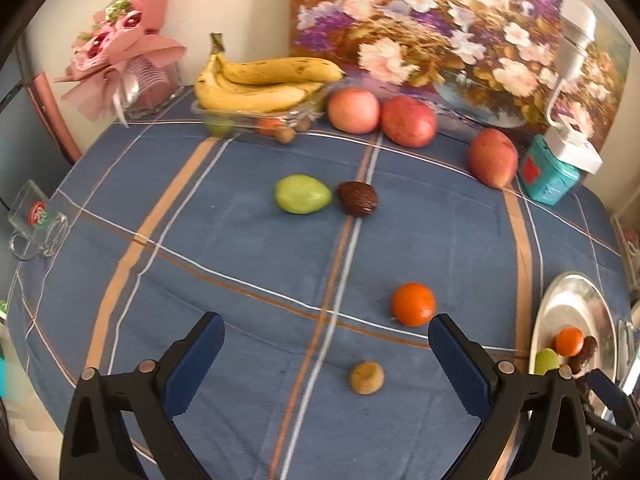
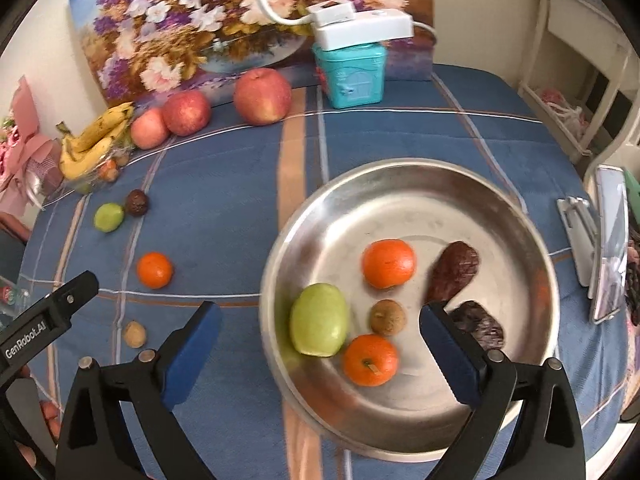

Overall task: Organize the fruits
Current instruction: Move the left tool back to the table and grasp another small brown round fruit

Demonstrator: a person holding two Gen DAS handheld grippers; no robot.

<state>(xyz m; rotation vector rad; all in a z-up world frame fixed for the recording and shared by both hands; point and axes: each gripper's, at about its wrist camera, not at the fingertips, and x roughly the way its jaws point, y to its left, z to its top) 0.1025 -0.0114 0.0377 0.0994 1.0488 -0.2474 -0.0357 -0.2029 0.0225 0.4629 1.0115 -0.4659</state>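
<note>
A blue plaid tablecloth (image 1: 240, 248) fills both views; a floral painting (image 1: 460, 40) leans on the cream wall at top; both the left gripper (image 1: 326, 360) and right gripper (image 2: 320, 348) gape wide, holding nothing; the steel plate (image 2: 520, 216), lower right, holds tangerines, a green fruit (image 2: 318, 320) and dark pieces; another tangerine (image 1: 413, 304) lies centre-right on the cloth.

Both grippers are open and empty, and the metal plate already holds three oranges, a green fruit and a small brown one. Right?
Not quite: the metal plate holds two oranges, not three, as the right wrist view shows. The third orange lies on the tablecloth. The rest stands.
</note>
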